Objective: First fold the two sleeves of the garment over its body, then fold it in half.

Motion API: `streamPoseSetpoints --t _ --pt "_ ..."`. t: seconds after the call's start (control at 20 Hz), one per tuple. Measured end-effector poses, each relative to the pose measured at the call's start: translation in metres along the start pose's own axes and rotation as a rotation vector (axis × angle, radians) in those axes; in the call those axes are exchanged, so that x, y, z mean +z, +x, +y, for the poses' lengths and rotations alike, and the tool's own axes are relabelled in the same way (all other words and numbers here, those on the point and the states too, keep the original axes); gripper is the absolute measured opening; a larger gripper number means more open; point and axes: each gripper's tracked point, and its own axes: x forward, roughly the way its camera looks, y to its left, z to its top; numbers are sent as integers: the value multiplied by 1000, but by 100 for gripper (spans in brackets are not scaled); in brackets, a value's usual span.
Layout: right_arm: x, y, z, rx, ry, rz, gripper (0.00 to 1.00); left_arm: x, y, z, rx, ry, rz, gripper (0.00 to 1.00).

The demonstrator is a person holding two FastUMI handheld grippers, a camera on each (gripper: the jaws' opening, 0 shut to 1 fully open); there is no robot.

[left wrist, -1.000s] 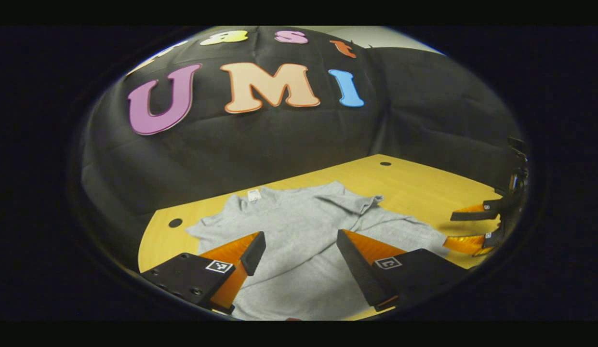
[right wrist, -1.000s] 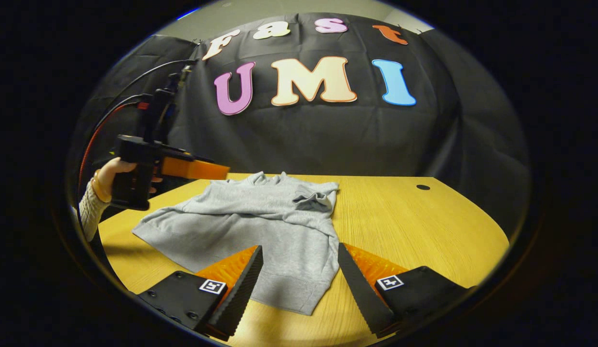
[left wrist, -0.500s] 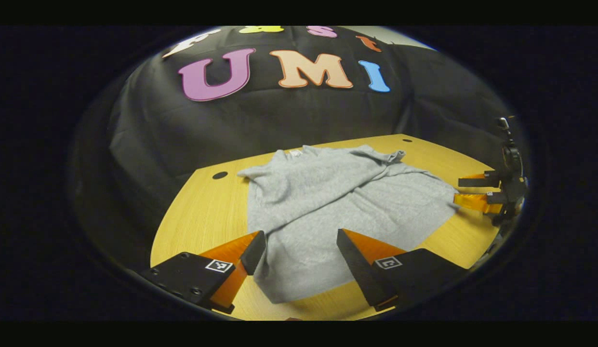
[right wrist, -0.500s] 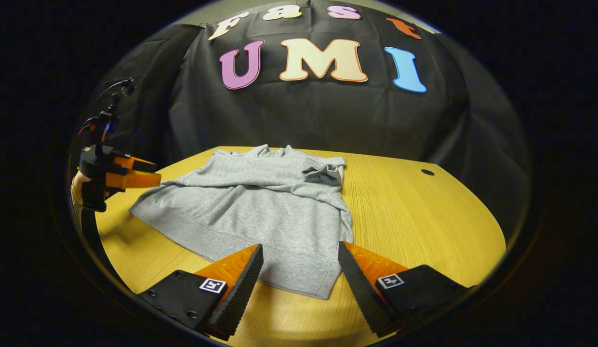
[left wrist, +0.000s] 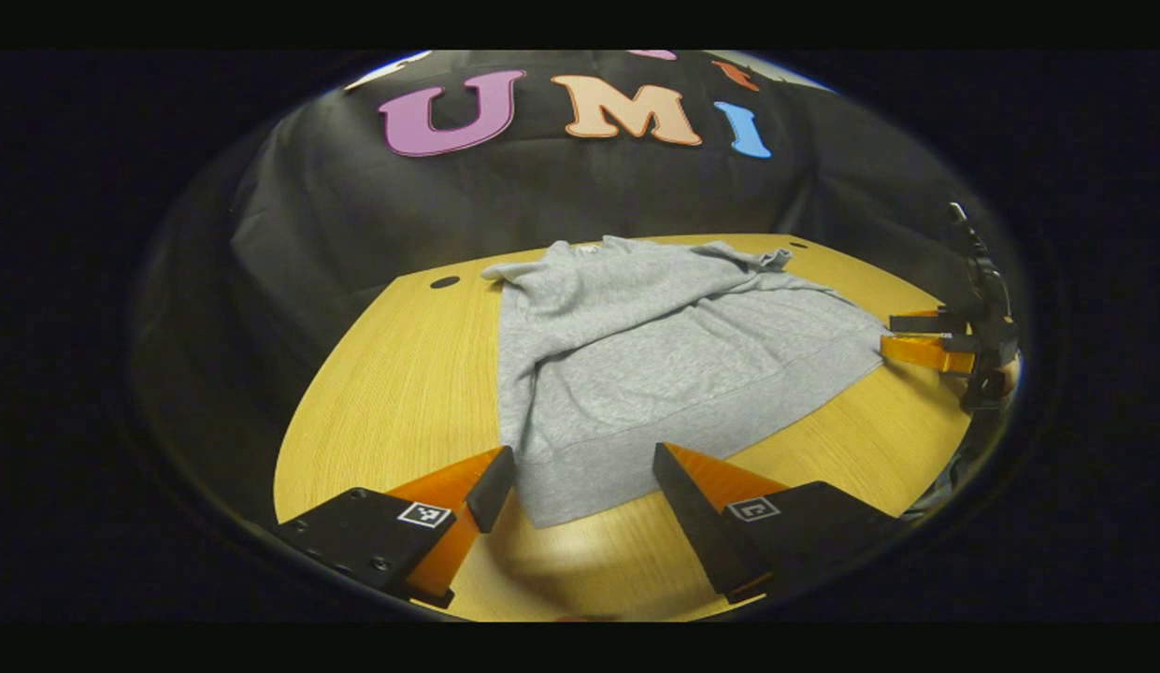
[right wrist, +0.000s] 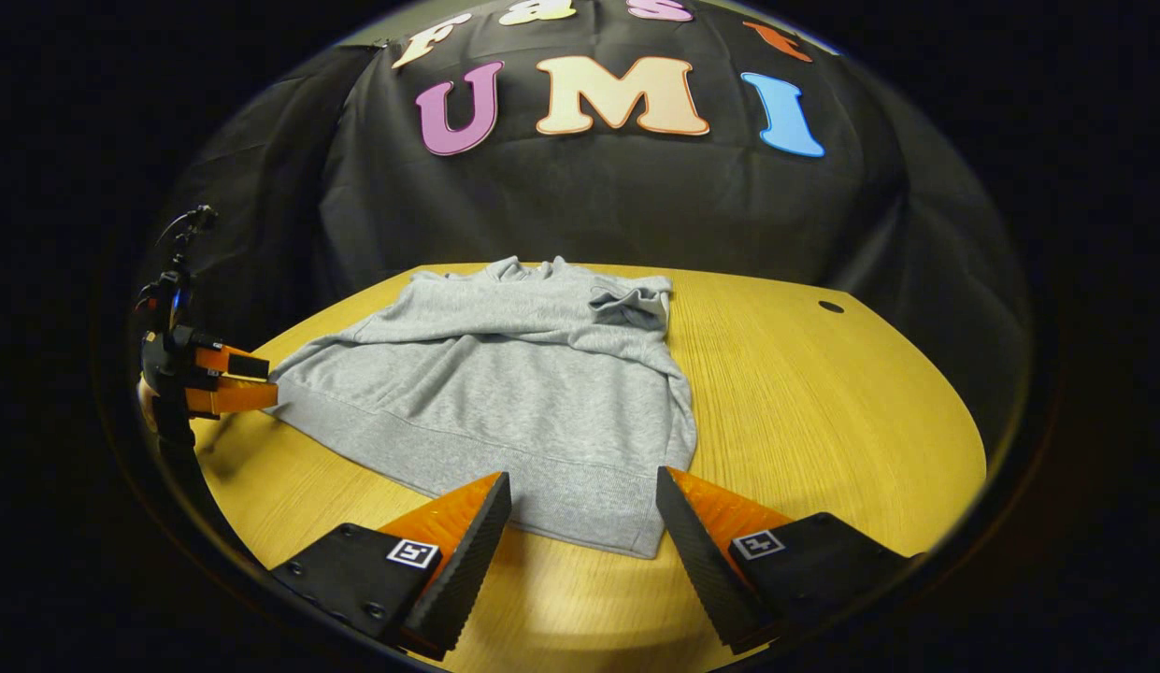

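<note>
A grey sweatshirt (left wrist: 654, 355) (right wrist: 514, 393) lies flat on the wooden table (left wrist: 402, 374), both sleeves folded across its body, collar toward the wall. My left gripper (left wrist: 580, 486) is open just in front of the hem's left corner, nothing between its fingers. Over the hem's right corner my right gripper (right wrist: 580, 509) hovers open and holds nothing. In the right gripper view the left gripper (right wrist: 252, 381) appears open at the hem's far left corner. In the left gripper view the right gripper (left wrist: 902, 335) stands open at the hem's far right corner.
The round wooden table (right wrist: 823, 411) has cable holes (right wrist: 830, 307) (left wrist: 444, 281) near its back edge. Black cloth walls close in the back and sides. Bare table stretches to the right of the sweatshirt in the right gripper view.
Both grippers have drawn back toward the table's front edge, from over the sweatshirt's body to its hem corners. The sweatshirt has not moved. Both stayed open.
</note>
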Motion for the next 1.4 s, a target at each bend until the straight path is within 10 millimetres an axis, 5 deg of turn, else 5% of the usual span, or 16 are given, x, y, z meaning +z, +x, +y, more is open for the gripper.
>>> streamPoseSetpoints --t 0.8,0.95,1.1,1.25,1.4 --pt "-9 3 6 35 1 106 97 -10 4 -6 20 -94 31 89" --pt "-8 3 15 57 -2 106 78 -7 5 -15 4 -85 29 76" --pt "-8 3 25 92 2 110 63 -5 7 -23 -13 -79 21 39" --pt "-9 2 32 123 34 124 26 -1 10 -27 -16 -60 12 20" --pt "-9 1 33 122 43 128 8 -1 9 -29 -16 -58 -4 6"
